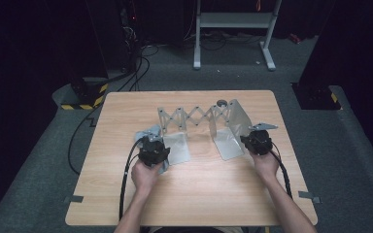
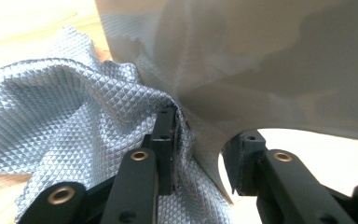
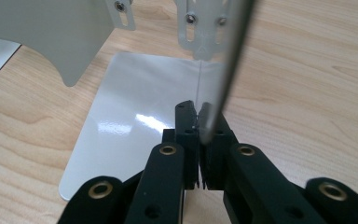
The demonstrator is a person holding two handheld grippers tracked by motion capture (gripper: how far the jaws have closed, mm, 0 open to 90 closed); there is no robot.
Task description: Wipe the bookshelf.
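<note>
My right tongs (image 3: 199, 122) pinch the right plate's (image 1: 235, 119) thin upright edge. That grey metal bookend (image 1: 194, 127), scissor-linked, stands mid-desk (image 1: 199, 204). My left tongs (image 2: 200, 144), partly open, straddle a quilted grey cloth (image 2: 65, 107) at the left plate (image 2: 261, 60).

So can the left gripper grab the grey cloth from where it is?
Probably yes. The left gripper already has the grey cloth draped against one jaw, but the rack's metal plate stands between the jaws too, so it may pinch both.
</note>
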